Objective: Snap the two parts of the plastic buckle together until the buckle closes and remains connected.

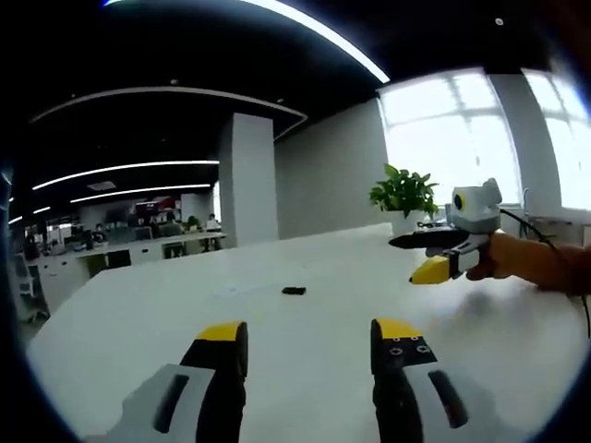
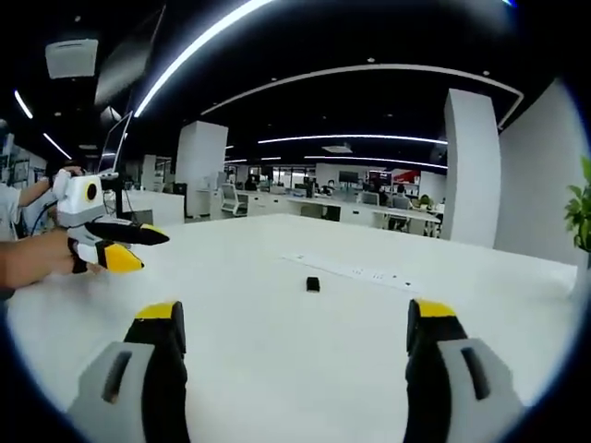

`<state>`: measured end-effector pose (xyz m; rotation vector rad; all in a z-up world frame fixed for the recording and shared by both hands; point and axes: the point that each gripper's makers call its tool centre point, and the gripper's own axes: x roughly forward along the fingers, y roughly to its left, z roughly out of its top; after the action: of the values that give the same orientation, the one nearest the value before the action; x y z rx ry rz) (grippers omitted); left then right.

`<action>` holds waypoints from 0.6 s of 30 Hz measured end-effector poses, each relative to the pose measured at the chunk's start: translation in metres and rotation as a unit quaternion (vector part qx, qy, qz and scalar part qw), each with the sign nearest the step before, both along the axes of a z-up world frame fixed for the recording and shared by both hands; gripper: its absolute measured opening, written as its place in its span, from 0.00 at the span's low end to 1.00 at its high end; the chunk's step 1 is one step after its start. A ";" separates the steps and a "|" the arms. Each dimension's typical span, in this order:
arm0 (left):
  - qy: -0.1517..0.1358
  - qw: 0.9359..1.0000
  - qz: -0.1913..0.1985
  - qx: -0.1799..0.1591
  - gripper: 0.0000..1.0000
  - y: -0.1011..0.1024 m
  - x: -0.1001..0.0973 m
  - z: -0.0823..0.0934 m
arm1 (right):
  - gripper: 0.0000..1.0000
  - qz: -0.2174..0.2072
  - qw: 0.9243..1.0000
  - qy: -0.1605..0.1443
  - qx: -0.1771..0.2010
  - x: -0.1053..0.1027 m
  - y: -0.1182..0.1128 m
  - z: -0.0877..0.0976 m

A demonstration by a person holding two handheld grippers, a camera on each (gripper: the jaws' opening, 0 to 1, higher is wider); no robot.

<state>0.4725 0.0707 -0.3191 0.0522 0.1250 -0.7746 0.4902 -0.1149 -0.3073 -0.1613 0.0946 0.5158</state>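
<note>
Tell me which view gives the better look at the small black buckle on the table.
The right gripper view: the buckle sits near the middle of the white table, ahead between that tool's open jaws, as a compact dark block. In the left gripper view, the buckle is a flatter, thinner dark sliver.

The table [image 1: 305,351] was plain white. The small buckle [image 2: 313,284] on it was black. Both grippers [image 1: 309,337] [image 2: 295,323] were grey with yellow-tipped black jaws. The far plant [image 1: 404,192] was green.
</note>
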 end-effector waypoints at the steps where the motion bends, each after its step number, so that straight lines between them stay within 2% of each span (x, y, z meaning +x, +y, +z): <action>1: 0.000 1.000 -0.003 -0.001 0.50 -0.001 -0.001 0.000 | 1.00 0.002 1.000 0.000 -0.001 -0.002 0.001 0.000; 4: 0.000 1.000 -0.006 -0.009 0.46 0.000 -0.001 0.001 | 0.99 0.006 1.000 -0.003 0.000 -0.009 0.003 0.002; 9: -0.024 1.000 0.008 -0.018 0.50 0.005 0.002 0.009 | 0.99 0.014 1.000 -0.001 -0.005 -0.019 0.004 0.000; 11: -0.025 0.999 0.011 -0.019 0.50 0.005 0.002 0.010 | 0.99 0.014 1.000 -0.002 -0.005 -0.022 0.004 0.001; 14: -0.042 0.998 0.049 -0.011 0.63 0.016 0.011 0.012 | 0.98 0.014 1.000 -0.008 0.005 -0.027 0.006 0.008; 18: -0.027 0.998 0.052 -0.006 0.68 0.018 0.014 0.007 | 0.97 0.021 1.000 -0.010 0.002 -0.037 0.011 0.008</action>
<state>0.4870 0.0885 -0.3120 0.0541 0.0719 -0.6700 0.4536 -0.1041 -0.2994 -0.1644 0.0700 0.5568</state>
